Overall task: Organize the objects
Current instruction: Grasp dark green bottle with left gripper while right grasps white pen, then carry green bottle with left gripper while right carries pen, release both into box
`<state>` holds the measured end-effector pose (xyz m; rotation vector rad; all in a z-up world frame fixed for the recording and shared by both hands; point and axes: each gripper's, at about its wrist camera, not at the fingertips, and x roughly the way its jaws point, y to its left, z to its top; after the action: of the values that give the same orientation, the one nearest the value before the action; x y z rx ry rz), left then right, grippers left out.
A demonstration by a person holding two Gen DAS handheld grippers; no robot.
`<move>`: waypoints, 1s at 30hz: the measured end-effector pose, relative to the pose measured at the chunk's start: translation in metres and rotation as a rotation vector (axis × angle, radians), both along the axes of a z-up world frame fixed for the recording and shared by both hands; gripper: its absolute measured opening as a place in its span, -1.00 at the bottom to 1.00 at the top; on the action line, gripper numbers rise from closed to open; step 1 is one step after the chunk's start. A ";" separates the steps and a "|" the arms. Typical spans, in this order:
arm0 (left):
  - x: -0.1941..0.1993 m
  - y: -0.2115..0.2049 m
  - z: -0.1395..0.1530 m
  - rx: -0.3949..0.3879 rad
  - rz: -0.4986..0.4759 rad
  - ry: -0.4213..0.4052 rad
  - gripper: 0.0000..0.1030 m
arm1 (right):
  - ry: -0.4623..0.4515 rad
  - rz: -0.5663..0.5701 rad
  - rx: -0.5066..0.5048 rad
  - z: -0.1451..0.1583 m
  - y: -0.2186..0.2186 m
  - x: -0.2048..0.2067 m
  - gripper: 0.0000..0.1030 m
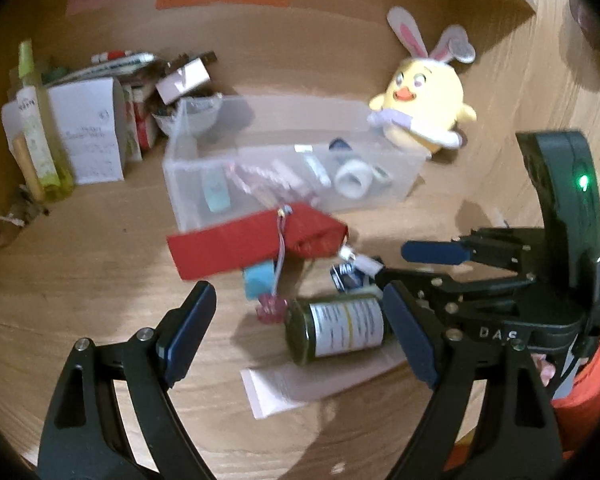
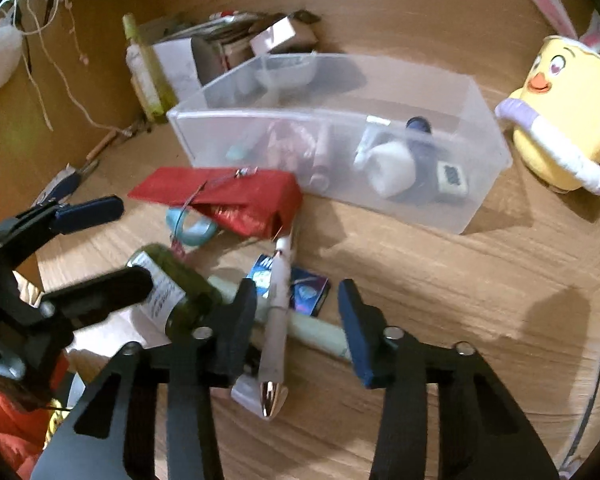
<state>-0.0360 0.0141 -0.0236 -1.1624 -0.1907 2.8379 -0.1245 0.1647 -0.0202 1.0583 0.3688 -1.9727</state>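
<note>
Bare wooden tabletop (image 2: 440,300) at lower right. Clear plastic bin (image 2: 476,184), centre, holds tape roll (image 2: 392,172). Left gripper (image 1: 300,332) and right gripper (image 2: 298,316) gape, empty, over green jar (image 1: 336,332) and white pen (image 2: 278,312).

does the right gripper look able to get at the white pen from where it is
Probably yes. The right gripper is open and the white pen lies between its fingers with nothing on top of it. The green jar sits close beside it, with the left gripper near it.

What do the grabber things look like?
Both are black, shaped like big tongs. The left gripper and right gripper have flat dark blue fingertips and small silver screws. The right one carries white letters, "DAS", and a green light.
</note>
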 end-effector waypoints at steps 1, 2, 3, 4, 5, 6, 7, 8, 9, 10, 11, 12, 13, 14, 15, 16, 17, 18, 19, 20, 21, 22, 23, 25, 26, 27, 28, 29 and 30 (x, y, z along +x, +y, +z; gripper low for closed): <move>0.000 0.000 -0.003 0.006 -0.001 -0.009 0.67 | -0.002 0.005 0.005 -0.002 0.000 0.001 -0.42; -0.001 0.000 -0.006 0.016 -0.002 -0.017 0.67 | -0.014 0.016 0.008 -0.004 -0.001 0.001 -0.46; -0.001 -0.001 -0.009 0.032 -0.004 -0.027 0.67 | -0.018 0.020 0.004 -0.005 -0.002 0.000 -0.47; -0.001 -0.002 -0.011 0.042 -0.004 -0.031 0.67 | -0.025 0.023 -0.001 -0.005 -0.002 -0.001 -0.50; -0.001 -0.002 -0.012 0.051 -0.003 -0.034 0.67 | -0.029 0.026 -0.004 -0.005 -0.002 -0.002 -0.59; -0.002 -0.002 -0.014 0.066 -0.007 -0.039 0.67 | -0.034 0.029 -0.007 -0.004 -0.002 -0.003 -0.63; -0.002 -0.002 -0.016 0.083 -0.014 -0.046 0.67 | -0.039 0.033 -0.011 -0.004 -0.003 -0.005 -0.71; -0.004 -0.002 -0.017 0.093 -0.018 -0.050 0.67 | -0.041 0.035 -0.012 -0.004 -0.002 -0.006 -0.77; -0.005 -0.001 -0.019 0.106 -0.024 -0.058 0.67 | -0.039 0.034 -0.011 -0.003 -0.002 -0.006 -0.79; -0.006 0.001 -0.021 0.110 -0.028 -0.063 0.67 | -0.033 0.031 -0.008 -0.003 -0.002 -0.006 -0.79; -0.007 0.002 -0.022 0.112 -0.031 -0.066 0.67 | -0.029 0.029 -0.007 -0.002 0.000 -0.006 -0.79; -0.008 0.003 -0.022 0.113 -0.034 -0.067 0.67 | -0.026 0.023 -0.006 -0.002 0.001 -0.006 -0.79; -0.009 0.005 -0.023 0.114 -0.037 -0.067 0.67 | -0.020 0.019 -0.005 -0.002 0.002 -0.006 -0.79; -0.010 0.007 -0.023 0.116 -0.040 -0.067 0.67 | -0.009 0.013 -0.001 -0.001 0.005 -0.006 -0.79; -0.011 0.008 -0.024 0.118 -0.040 -0.067 0.66 | -0.002 0.009 0.001 -0.001 0.007 -0.006 -0.79; -0.012 0.008 -0.024 0.122 -0.042 -0.068 0.60 | 0.013 -0.001 0.006 0.000 0.010 -0.006 -0.79; -0.013 0.010 -0.024 0.129 -0.047 -0.070 0.56 | 0.020 -0.006 0.009 0.001 0.013 -0.007 -0.80; -0.014 0.011 -0.025 0.131 -0.049 -0.071 0.45 | 0.025 -0.011 0.011 0.001 0.015 -0.008 -0.80; -0.015 0.012 -0.025 0.132 -0.051 -0.072 0.35 | 0.033 -0.019 0.013 0.002 0.018 -0.009 -0.80; -0.015 0.012 -0.026 0.134 -0.054 -0.073 0.30 | 0.039 -0.029 0.014 0.003 0.022 -0.011 -0.80; -0.015 0.012 -0.026 0.135 -0.056 -0.074 0.22 | 0.044 -0.039 0.018 0.003 0.025 -0.012 -0.80; -0.015 0.012 -0.026 0.138 -0.055 -0.070 0.17 | 0.053 -0.051 0.022 0.003 0.028 -0.013 -0.80; -0.013 0.012 -0.025 0.143 -0.055 -0.065 0.13 | 0.061 -0.064 0.027 0.003 0.032 -0.015 -0.80; -0.013 0.012 -0.024 0.140 -0.052 -0.060 0.11 | 0.069 -0.090 0.032 0.001 0.041 -0.018 -0.80; -0.012 0.011 -0.023 0.135 -0.048 -0.054 0.11 | 0.074 -0.100 0.035 0.001 0.044 -0.018 -0.80; -0.011 0.011 -0.022 0.131 -0.047 -0.052 0.10 | 0.078 -0.114 0.039 0.000 0.048 -0.020 -0.80; -0.011 0.011 -0.022 0.132 -0.044 -0.051 0.10 | 0.079 -0.123 0.041 -0.001 0.051 -0.020 -0.80; -0.010 0.009 -0.021 0.137 -0.042 -0.049 0.10 | 0.080 -0.140 0.044 -0.002 0.056 -0.022 -0.80; -0.009 0.009 -0.020 0.144 -0.042 -0.045 0.10 | 0.080 -0.152 0.047 -0.004 0.059 -0.023 -0.80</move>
<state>-0.0447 0.0229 -0.0438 -1.1865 -0.3617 2.7122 -0.1476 0.2236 -0.0239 1.0659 0.3901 -2.1559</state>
